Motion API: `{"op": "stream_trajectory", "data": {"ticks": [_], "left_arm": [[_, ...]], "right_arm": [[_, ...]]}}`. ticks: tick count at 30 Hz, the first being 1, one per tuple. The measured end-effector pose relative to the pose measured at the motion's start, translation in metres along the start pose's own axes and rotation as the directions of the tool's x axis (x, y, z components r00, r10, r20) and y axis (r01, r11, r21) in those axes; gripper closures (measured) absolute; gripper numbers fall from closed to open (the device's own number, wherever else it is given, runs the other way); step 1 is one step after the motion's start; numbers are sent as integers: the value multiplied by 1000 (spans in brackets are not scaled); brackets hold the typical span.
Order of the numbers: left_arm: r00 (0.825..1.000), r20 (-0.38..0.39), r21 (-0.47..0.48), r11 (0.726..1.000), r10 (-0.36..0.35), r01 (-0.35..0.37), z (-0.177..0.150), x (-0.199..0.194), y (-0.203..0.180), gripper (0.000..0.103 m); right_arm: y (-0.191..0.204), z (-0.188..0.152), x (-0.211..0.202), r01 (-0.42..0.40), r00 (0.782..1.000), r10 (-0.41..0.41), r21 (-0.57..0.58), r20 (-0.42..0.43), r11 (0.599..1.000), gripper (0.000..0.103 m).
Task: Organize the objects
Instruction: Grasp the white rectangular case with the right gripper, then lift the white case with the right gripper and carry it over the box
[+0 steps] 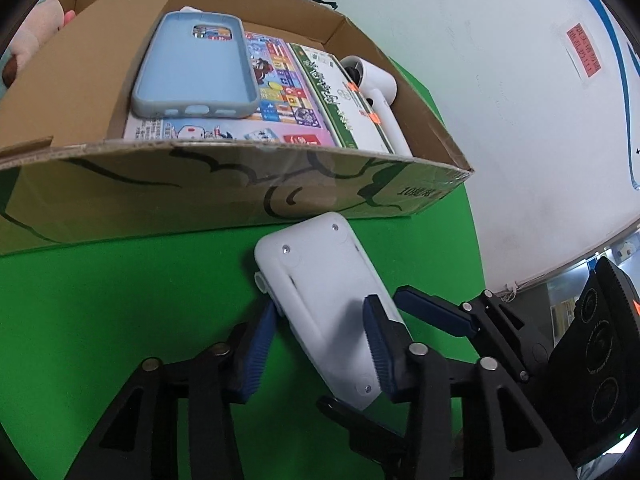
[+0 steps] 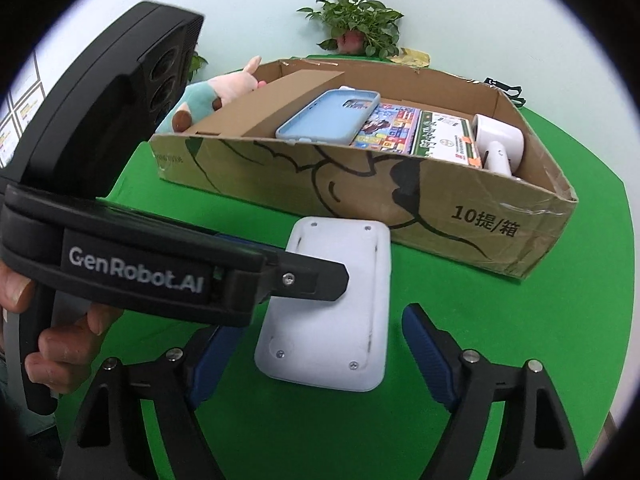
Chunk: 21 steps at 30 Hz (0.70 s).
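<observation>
Green cloth point(image 1: 120, 300) covers the table, and on it, seen from the left wrist, a white plastic device point(image 1: 324, 312) lies back-up with small screws showing, just in front of the cardboard box point(image 1: 224, 192). The left gripper point(image 1: 320, 340) has its blue-padded jaws closed narrowly on the device's long sides, one pad on each edge. Inside the box, a light blue phone case point(image 1: 196, 68) rests on a colourful picture box point(image 1: 276, 96); beside that lies a green-and-white carton point(image 1: 340, 108), and against the box's right wall a white handheld appliance point(image 1: 376, 88). A cardboard flap point(image 1: 68, 80) leans along the box's left side, with a plush toy point(image 1: 36, 36) beyond it. Part of the right gripper's black body shows at the lower right, beside the device.

From the right wrist, the same white device point(image 2: 340, 320) sits on the cloth point(image 2: 560, 340) close to the box's point(image 2: 440, 208) printed front wall. The right gripper point(image 2: 320, 356) stands with its jaws wide, one pad on each side of the device and both apart from it. The left gripper's black housing crosses over the device's left edge, a person's hand point(image 2: 52, 348) on its handle. Behind the box stands a potted plant point(image 2: 356, 20).
</observation>
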<state>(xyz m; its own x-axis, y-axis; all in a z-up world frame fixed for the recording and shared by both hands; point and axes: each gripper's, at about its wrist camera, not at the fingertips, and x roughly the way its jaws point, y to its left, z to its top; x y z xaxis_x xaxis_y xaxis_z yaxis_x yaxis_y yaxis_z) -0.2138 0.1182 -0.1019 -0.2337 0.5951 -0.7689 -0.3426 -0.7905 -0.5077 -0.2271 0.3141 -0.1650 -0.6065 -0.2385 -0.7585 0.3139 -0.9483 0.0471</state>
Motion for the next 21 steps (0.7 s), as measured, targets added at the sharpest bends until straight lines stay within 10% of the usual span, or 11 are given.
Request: {"op": "stream_trajectory", "data": {"ticks": [21], "left_arm": [[995,88,36,999,-37,34,-21,-48,-10,75]], "right_arm": [[24,-7,-27,101,995,-102,75,13,992,35]]}}
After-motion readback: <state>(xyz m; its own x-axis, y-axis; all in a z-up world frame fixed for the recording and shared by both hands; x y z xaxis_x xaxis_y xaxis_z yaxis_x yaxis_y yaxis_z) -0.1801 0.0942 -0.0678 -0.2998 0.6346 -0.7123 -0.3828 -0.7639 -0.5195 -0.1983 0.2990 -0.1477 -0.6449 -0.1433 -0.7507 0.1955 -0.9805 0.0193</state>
